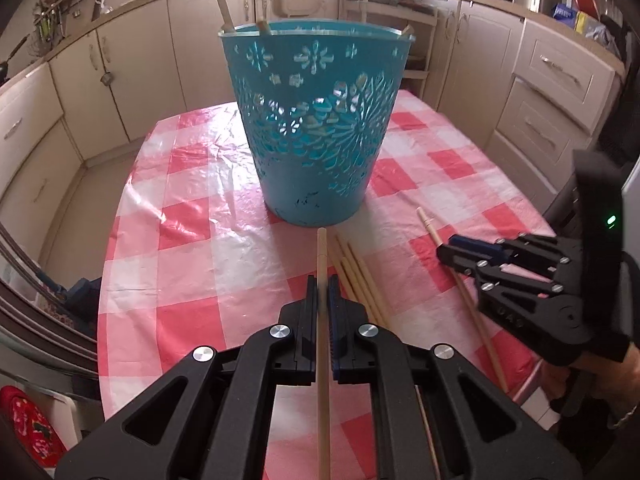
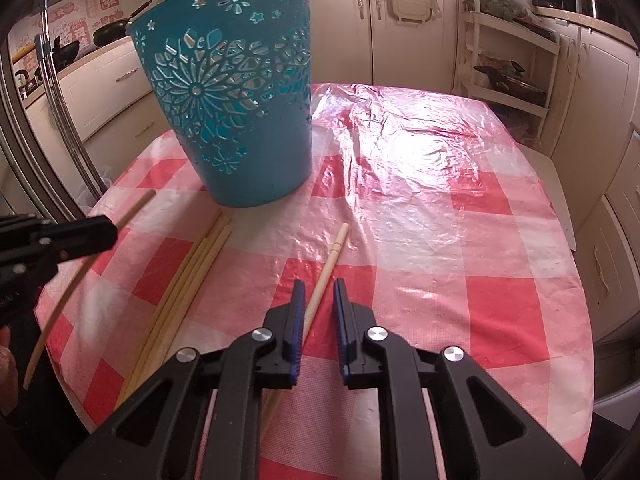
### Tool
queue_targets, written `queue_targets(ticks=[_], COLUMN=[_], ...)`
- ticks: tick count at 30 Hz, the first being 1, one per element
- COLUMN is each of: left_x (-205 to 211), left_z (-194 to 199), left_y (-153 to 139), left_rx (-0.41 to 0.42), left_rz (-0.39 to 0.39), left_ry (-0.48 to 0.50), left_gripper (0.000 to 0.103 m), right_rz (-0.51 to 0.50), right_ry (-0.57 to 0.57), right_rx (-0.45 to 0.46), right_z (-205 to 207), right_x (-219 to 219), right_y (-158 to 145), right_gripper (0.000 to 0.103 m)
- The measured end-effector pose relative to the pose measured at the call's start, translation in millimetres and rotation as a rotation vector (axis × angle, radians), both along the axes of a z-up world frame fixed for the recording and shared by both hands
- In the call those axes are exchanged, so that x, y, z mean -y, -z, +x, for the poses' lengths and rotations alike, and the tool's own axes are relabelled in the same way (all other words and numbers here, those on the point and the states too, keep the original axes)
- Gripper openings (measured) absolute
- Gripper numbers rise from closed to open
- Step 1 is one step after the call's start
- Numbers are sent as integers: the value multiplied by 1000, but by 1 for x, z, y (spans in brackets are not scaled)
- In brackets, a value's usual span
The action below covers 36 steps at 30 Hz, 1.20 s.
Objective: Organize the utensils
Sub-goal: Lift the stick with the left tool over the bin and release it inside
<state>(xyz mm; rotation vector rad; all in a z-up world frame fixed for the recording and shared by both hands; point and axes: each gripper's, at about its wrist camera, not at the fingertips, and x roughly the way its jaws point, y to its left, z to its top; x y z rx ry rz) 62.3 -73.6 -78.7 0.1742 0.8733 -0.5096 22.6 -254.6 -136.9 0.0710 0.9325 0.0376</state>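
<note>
A teal cut-out basket (image 1: 316, 120) stands on the red-and-white checked table (image 1: 192, 216), with a few wooden sticks poking over its rim (image 1: 223, 10). My left gripper (image 1: 322, 282) is shut on a long wooden chopstick (image 1: 322, 256), held just in front of the basket. A bundle of chopsticks (image 1: 356, 272) lies on the cloth to its right. My right gripper (image 2: 317, 286) is open, its jaws either side of a single chopstick (image 2: 330, 258) lying on the cloth. The basket (image 2: 232, 92) and the bundle (image 2: 192, 268) show in the right wrist view; my left gripper (image 2: 108, 228) is there too.
Cream kitchen cabinets (image 1: 552, 80) surround the table. A white shelf rack (image 2: 508, 60) stands behind the table's far right. Pans (image 2: 116, 32) sit on the counter at the left. A red cloth (image 1: 28, 424) lies below the table at left.
</note>
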Motion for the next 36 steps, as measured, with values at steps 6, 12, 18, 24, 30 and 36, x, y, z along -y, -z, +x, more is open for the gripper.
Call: queue_targets(ticks=[6,12,18,24,30,36], left_x=[-15,-15,3,22,37,41], left_z=[-3,9,41,94,138,154], left_y=[-63,-136,-181,-196,-181,-153], left_rx=[37,176,329,400,421,401], left_rz=[-229,-360,-380,-429,-469,-472], left_ry=[29,30,-37,-138,-224,-273], left_gripper=[5,5,5,5,5,5], right_rz=[-6,-1,12,13,-4,0], right_ry=[-1,-1,0,-8,-24,-33], right_rx=[7,9,10,12,11,8], right_z=[-1,-2,-2,-2,-2,1], right_x=[0,0,1,0,-4,-6], right_y=[0,0,0,0,1,1], right_gripper=[15,15,15,21,23,27])
